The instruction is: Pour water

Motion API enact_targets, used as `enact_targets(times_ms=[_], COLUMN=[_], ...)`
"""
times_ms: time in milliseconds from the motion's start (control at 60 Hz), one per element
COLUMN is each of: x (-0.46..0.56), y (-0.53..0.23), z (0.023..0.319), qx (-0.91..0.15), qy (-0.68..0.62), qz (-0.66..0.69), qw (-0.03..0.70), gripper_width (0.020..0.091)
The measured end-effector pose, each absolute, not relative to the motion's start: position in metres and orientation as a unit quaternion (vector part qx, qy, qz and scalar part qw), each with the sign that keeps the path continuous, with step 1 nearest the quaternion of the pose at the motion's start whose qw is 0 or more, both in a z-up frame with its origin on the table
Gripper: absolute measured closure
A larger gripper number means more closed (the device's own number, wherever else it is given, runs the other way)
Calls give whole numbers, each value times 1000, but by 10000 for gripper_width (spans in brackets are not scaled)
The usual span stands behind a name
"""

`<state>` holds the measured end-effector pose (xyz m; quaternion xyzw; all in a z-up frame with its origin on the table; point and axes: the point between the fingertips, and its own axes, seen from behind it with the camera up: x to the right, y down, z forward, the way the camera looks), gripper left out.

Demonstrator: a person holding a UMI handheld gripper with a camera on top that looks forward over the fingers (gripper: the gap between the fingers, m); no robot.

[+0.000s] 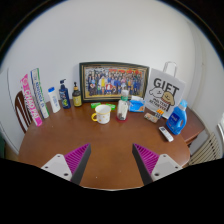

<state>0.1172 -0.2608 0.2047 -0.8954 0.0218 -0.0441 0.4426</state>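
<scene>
A white mug with a yellow pattern stands near the middle of the round wooden table. To its right is a small pale bottle. Both lie well beyond my fingers. My gripper hovers over the table's near part. Its two fingers, with magenta pads, are spread wide apart and hold nothing.
A framed group photo leans on the wall behind. At the left stand boxes and bottles. At the right are a white GIFT bag, a blue detergent bottle and a remote. A chair stands at the left.
</scene>
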Motion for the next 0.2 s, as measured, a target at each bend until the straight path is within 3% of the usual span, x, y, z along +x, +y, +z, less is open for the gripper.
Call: enact_targets(times_ms=[200], x=[133], y=[-275], z=[210], qx=[-895], qy=[8], qz=[-55], qw=[443], gripper_width=[251])
